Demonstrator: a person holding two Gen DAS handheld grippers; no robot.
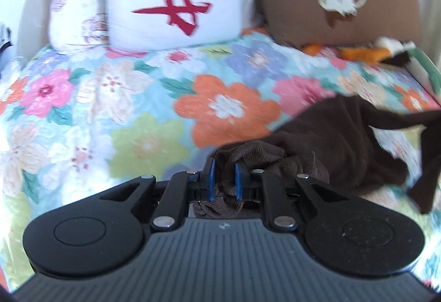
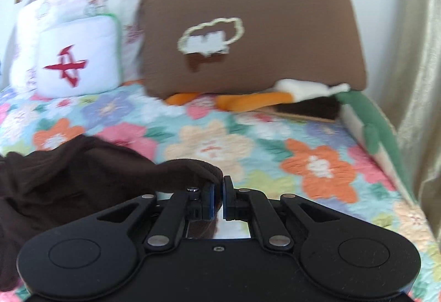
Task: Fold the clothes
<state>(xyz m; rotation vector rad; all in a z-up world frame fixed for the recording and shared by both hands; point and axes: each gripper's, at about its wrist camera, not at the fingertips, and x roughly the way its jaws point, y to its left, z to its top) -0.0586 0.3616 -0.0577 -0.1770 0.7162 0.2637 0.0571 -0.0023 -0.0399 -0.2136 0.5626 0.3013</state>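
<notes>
Brown ribbed knit garment bunched in left tongs, its rolled edge pinched in right tongs.

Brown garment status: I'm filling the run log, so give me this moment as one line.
left gripper: shut on brown garment | right gripper: shut on its edge | garment: bunched on floral quilt, unfolded

Matt brown knit garment

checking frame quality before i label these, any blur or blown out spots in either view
Left wrist view: pillows, quilt and brown garment smear with motion blur; left gripper stays sharp. Right wrist view: brown pillow blurred, right gripper crisp, white pillow near washed out; fisheye bends both edges.
</notes>
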